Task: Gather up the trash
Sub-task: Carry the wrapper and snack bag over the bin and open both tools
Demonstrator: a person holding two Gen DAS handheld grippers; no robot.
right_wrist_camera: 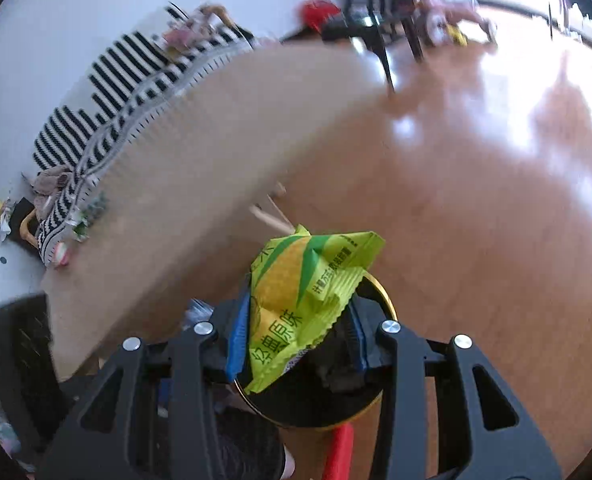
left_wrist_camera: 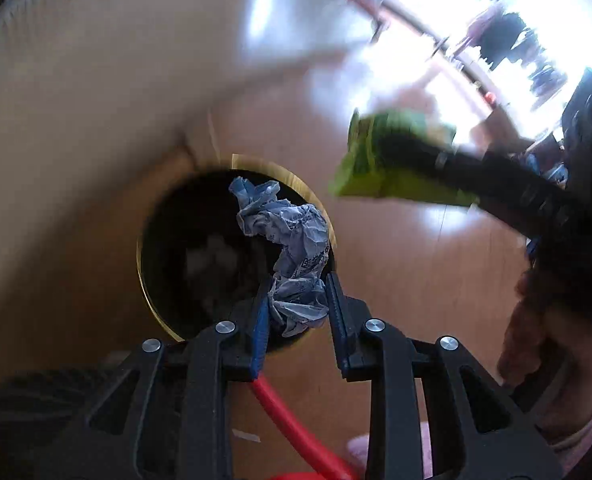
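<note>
My left gripper (left_wrist_camera: 298,308) is shut on a crumpled blue-and-white wrapper (left_wrist_camera: 292,248) and holds it over the mouth of a black bin with a gold rim (left_wrist_camera: 144,280). My right gripper (right_wrist_camera: 296,328) is shut on a green and yellow snack bag (right_wrist_camera: 300,300) and holds it above the same bin (right_wrist_camera: 388,304). In the left wrist view the right gripper shows as a blurred dark arm with the green bag (left_wrist_camera: 380,164) to the upper right of the bin. Pale trash lies inside the bin.
The bin stands on a wooden floor (right_wrist_camera: 476,200) beside a tan mat (right_wrist_camera: 200,168). A striped black-and-white cushion (right_wrist_camera: 108,92) lies past the mat. A red tube (left_wrist_camera: 296,428) runs below the grippers. Chairs and furniture legs (right_wrist_camera: 380,20) stand far off.
</note>
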